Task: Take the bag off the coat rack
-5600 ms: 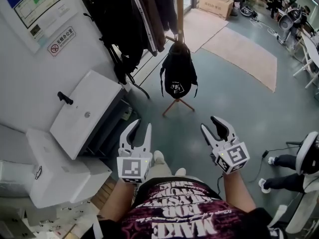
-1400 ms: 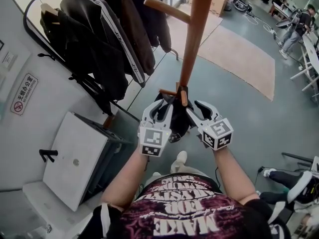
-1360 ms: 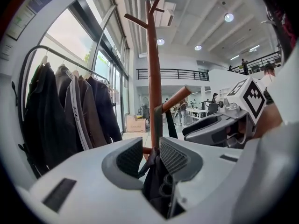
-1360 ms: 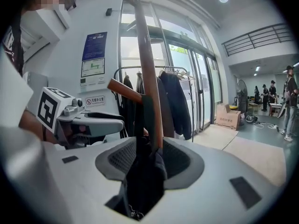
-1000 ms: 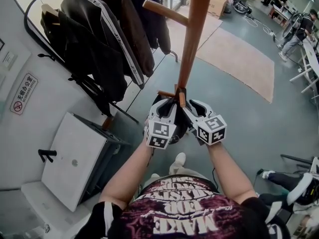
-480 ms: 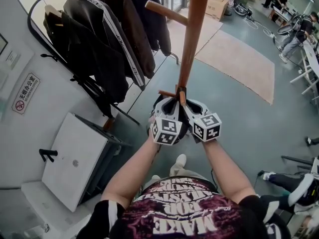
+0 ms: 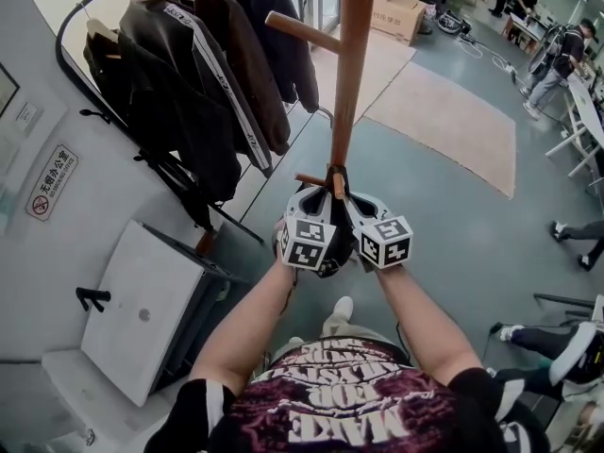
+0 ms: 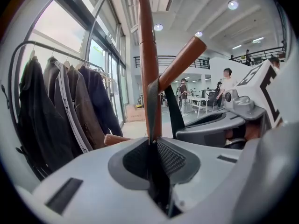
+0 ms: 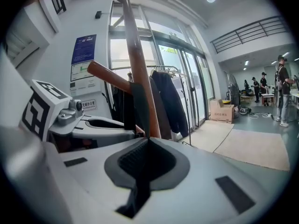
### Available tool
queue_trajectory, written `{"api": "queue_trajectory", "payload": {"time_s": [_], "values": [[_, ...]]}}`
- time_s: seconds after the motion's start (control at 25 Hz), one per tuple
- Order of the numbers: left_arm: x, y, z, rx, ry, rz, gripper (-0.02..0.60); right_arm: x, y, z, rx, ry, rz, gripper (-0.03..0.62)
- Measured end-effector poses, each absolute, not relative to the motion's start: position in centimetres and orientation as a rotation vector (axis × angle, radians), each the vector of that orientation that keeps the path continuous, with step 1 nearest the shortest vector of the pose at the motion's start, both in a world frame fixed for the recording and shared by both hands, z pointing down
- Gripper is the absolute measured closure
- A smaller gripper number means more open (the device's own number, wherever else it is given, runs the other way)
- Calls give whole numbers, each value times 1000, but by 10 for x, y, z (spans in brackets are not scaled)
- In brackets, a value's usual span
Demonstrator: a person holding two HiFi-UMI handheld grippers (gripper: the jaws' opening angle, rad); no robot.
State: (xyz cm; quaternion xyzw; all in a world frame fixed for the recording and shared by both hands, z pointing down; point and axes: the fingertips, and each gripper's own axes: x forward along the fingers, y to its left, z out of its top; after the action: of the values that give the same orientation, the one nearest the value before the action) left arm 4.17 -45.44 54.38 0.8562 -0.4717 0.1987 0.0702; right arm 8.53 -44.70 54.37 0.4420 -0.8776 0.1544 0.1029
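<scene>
A black bag (image 7: 328, 256) hangs by its strap from a low peg (image 7: 311, 179) of the wooden coat rack (image 7: 350, 64); the grippers hide most of it. My left gripper (image 7: 317, 200) and right gripper (image 7: 351, 202) sit side by side just under the peg. In the left gripper view the left gripper (image 8: 152, 143) is shut on the black strap (image 8: 153, 106), which runs up over the peg (image 8: 180, 64). The right gripper (image 9: 146, 140) has just been closing and its jaws now pinch the strap (image 9: 139, 108) beside the pole (image 9: 136, 64).
A clothes rail with dark jackets (image 7: 193, 83) stands left of the rack. A white cabinet (image 7: 142, 310) is at lower left against the wall. A beige rug (image 7: 453, 111) and a cardboard box (image 7: 396, 9) lie beyond. People (image 7: 557, 55) stand at far right.
The right gripper's jaws, open a second ago, have shut on the strap. Both grippers have drawn a little closer together under the peg.
</scene>
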Motion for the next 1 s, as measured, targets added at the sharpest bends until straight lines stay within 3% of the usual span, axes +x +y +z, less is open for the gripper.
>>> {"api": "queue_trajectory", "payload": {"time_s": [0.2, 1.0], "values": [[38, -446, 534, 2582, -1448, 564, 571, 89, -441, 541, 1308, -2617, 536, 585], [25, -408, 466, 2627, -1445, 369, 574, 91, -409, 479, 1323, -2713, 500, 586]]}}
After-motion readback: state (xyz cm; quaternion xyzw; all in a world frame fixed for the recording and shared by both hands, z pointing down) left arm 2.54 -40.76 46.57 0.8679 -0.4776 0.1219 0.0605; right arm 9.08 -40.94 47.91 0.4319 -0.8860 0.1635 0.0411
